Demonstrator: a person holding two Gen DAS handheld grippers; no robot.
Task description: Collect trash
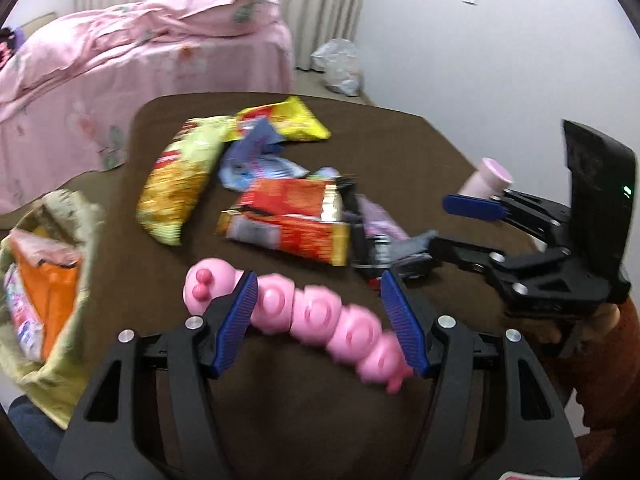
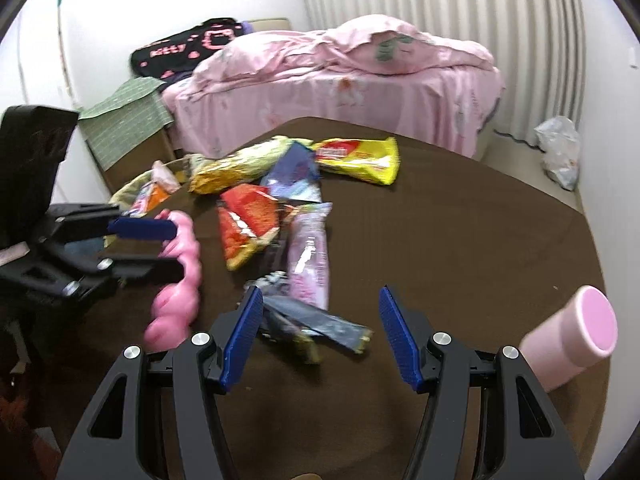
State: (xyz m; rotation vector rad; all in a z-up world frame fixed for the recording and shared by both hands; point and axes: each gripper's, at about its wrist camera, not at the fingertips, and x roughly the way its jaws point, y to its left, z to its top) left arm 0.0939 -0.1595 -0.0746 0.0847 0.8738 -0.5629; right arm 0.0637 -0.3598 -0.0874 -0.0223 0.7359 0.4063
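Trash, a heap of snack wrappers (image 1: 280, 208), lies mid-table on the brown table (image 1: 280, 420), with a yellow-green bag (image 1: 56, 320) of more wrappers at the far left edge. Just right of the bag, the left gripper (image 1: 320, 320) stands with its jaws wide apart around a pink bead-like toy (image 1: 320, 316); whether the blue pads press it I cannot tell. Right of the heap, the right gripper (image 2: 320, 332) hangs with jaws wide and nothing clamped, above a dark wrapper (image 2: 320, 326). Farthest right lies a tipped pink cup (image 2: 576, 336).
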